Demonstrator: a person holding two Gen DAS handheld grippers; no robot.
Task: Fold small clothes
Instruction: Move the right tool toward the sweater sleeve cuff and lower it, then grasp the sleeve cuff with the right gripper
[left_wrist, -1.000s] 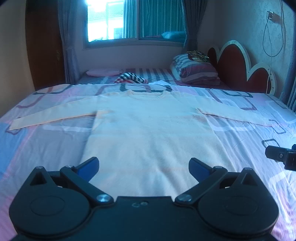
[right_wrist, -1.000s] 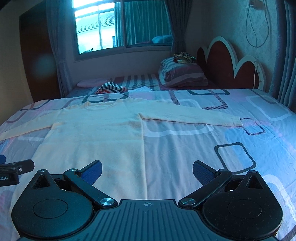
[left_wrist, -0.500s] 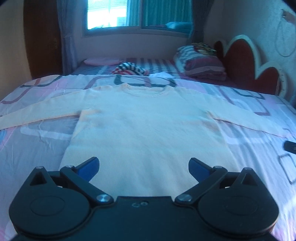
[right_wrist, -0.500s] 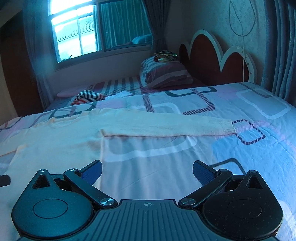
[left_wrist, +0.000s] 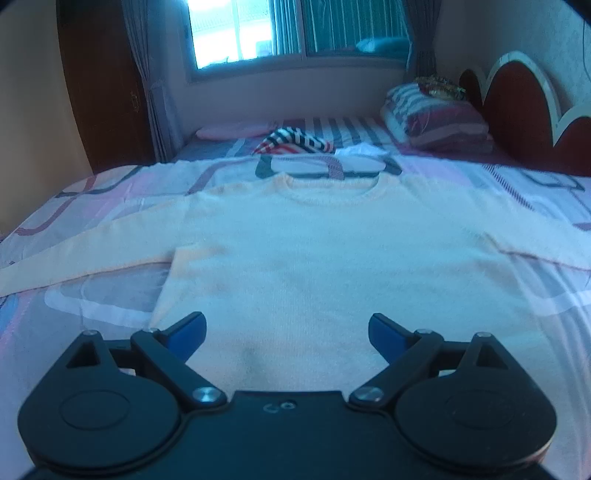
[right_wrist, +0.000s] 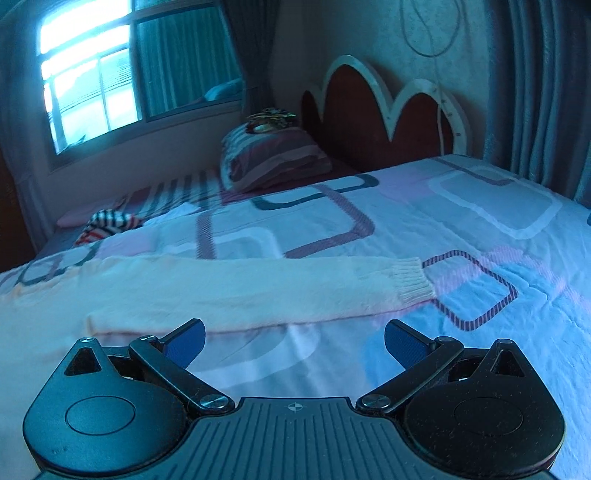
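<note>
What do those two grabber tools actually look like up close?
Both are matte black plastic. The left gripper and the right gripper each have two round discs, silver screws, angled link arms and blue finger pads. The right one's base is ribbed, with a small crosshair mark.

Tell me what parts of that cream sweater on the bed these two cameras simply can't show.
- Sweater hem: left wrist view, hidden behind the left gripper, jaws open.
- Both cuffs: left wrist view, sleeves run off the side edges.
- Sweater body: right wrist view, cut off at the left edge; only the sleeve shows, beyond the open right gripper.
</note>
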